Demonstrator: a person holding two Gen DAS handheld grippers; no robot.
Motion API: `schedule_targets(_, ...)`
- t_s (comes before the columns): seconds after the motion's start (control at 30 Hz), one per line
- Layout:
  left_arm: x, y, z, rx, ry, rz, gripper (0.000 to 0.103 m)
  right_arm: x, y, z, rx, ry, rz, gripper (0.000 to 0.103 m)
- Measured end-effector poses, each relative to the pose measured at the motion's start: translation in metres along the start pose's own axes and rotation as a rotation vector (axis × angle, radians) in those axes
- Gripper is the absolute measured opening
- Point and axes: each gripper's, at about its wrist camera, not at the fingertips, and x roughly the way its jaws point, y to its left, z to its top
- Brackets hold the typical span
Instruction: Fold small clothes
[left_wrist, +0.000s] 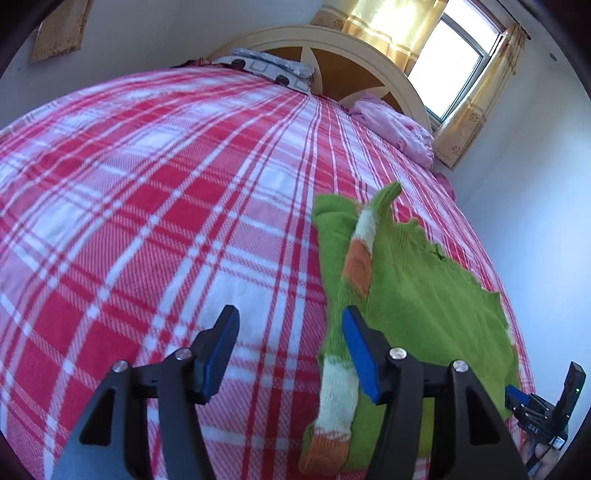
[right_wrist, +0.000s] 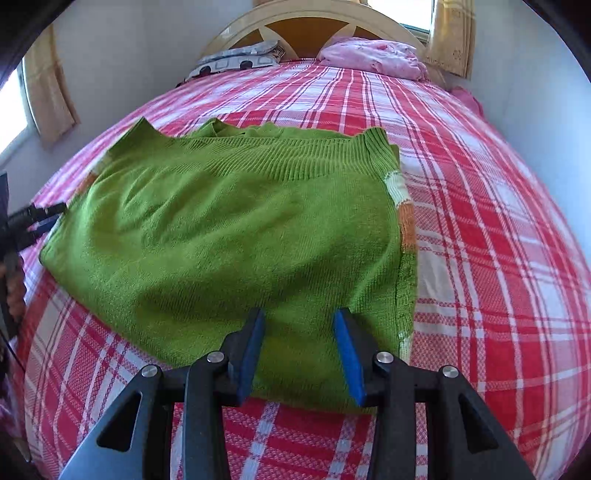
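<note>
The left hand-held gripper (left_wrist: 290, 350) is held open over the red-and-white plaid bed cover (left_wrist: 147, 221), nothing between its blue pads. A green knitted sweater (right_wrist: 221, 236) (sleeves banded white and orange) lies partly folded on the bed. The right hand-held gripper (right_wrist: 299, 354) is likewise open, empty, above the sweater's near edge.

Daylit bedroom, strong fisheye warp

Sun floods through the window (left_wrist: 454, 66) far beyond the fingers, blown out white, glowing through yellow curtains (left_wrist: 384, 26). The green sweater (left_wrist: 413, 273) just ahead of the left fingertips smears with motion blur; dark vignette rings both frames.
</note>
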Motion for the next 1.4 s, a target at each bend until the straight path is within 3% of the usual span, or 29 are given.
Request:
schedule_targets(0.1,0.004,-0.013,0.023,0.030,-0.023,-0.001,0.062,0.001,0.006,0.002,-0.015,0.009,0.000,0.042)
schedule_targets(0.13,0.008,-0.022,0.033,0.056,-0.027,-0.014,0.070,0.003,0.007,0.002,-0.016,0.004,-0.010,0.045)
schedule_targets(0.17,0.014,-0.030,0.042,0.085,-0.027,-0.012,0.072,0.005,0.008,0.000,-0.013,-0.005,-0.020,0.046)
schedule_targets(0.33,0.046,-0.049,0.060,0.106,-0.008,0.037,0.072,0.010,0.018,-0.005,-0.020,-0.065,-0.076,0.050)
schedule_targets(0.43,0.076,-0.051,0.059,0.128,0.047,0.160,0.075,0.009,0.015,-0.006,-0.004,-0.071,-0.061,0.051)
schedule_targets(0.47,0.087,-0.042,0.059,0.100,0.077,0.221,0.075,0.009,0.013,-0.007,0.003,-0.073,-0.052,0.051)
schedule_targets(0.5,0.091,-0.030,0.058,0.043,0.098,0.234,0.079,0.009,0.011,-0.007,0.010,-0.076,-0.044,0.051)
schedule_targets(0.57,0.086,-0.016,0.056,-0.030,0.077,0.200,0.079,0.009,0.010,-0.008,0.016,-0.081,-0.036,0.051)
schedule_targets(0.7,0.077,-0.016,0.045,0.016,0.065,0.261,0.080,0.009,0.012,-0.009,0.008,-0.093,-0.046,0.052)
schedule_targets(1.03,0.050,-0.017,0.014,0.077,0.039,0.281,0.084,-0.005,0.015,-0.003,0.013,-0.110,-0.008,0.052)
schedule_targets(1.17,0.043,-0.018,0.004,0.078,0.028,0.332,0.084,-0.014,0.044,0.012,-0.032,-0.134,0.032,0.052)
schedule_targets(1.4,0.028,-0.015,-0.016,0.148,0.090,0.373,0.084,-0.004,0.112,0.046,-0.199,-0.137,0.123,0.052)
